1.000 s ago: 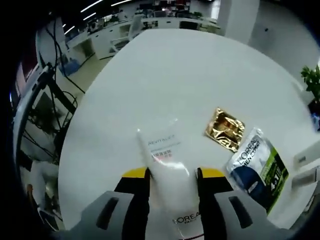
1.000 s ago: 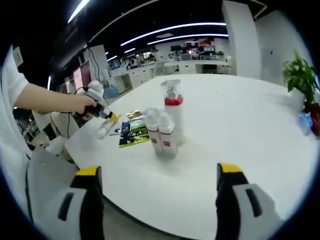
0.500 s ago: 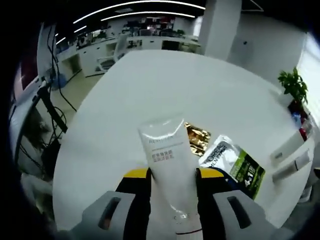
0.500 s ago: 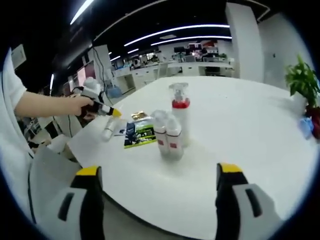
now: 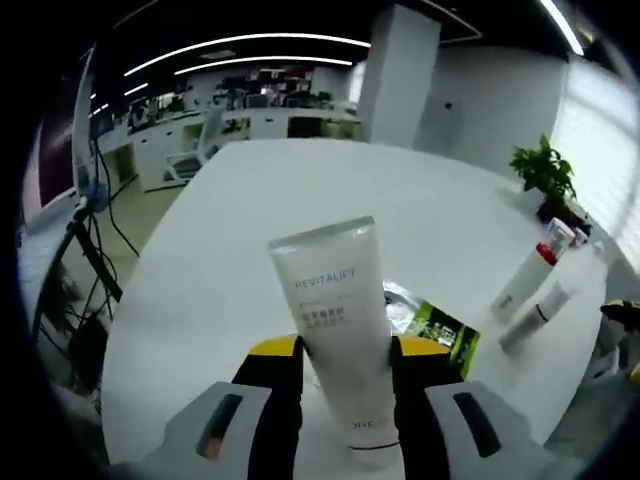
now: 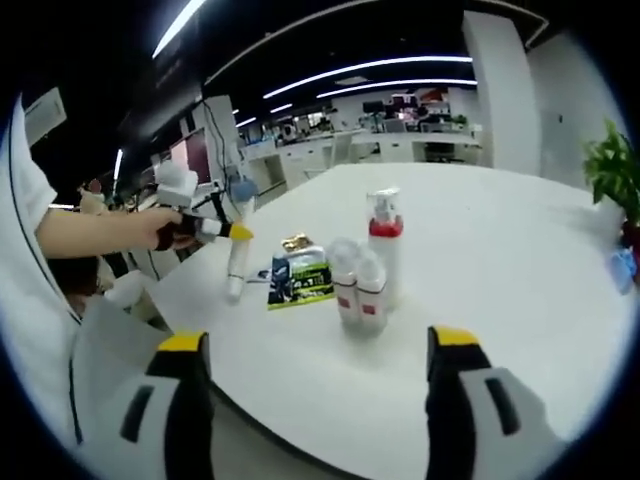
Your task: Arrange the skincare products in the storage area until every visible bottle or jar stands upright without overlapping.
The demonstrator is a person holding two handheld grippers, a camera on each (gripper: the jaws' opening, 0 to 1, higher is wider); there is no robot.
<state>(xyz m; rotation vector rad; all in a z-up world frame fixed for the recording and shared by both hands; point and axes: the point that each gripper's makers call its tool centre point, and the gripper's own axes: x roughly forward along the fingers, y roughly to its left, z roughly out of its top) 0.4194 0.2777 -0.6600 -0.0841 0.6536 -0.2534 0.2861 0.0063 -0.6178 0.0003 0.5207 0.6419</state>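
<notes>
Left gripper: yellow-tipped jaws clamped on 1 white tube, lifted off the bench, cap end down between the jaws, crimped end up. Label reads "REVITALIFT"; smaller print below it unreadable, partial "ORE" near the cap.

Right gripper: jaws spread wide, nothing between them, hovering over the near edge of the bench.

Count on the bench, near to far from the right gripper view:
- 2 short white bottles with red bands, upright, touching each other.
- 1 taller pump bottle with red collar, upright, just behind the pair.
- 1 dark/green sachet lying flat, left of the bottles; text too small to read.
- 1 gold foil packet lying flat, just beyond the sachet.

The tube also shows in the right gripper view, hanging roughly vertical from the left gripper, at the bench's left edge beside the sachet; person's hand grips the handle.

Potted plant at the far side of the bench.
</notes>
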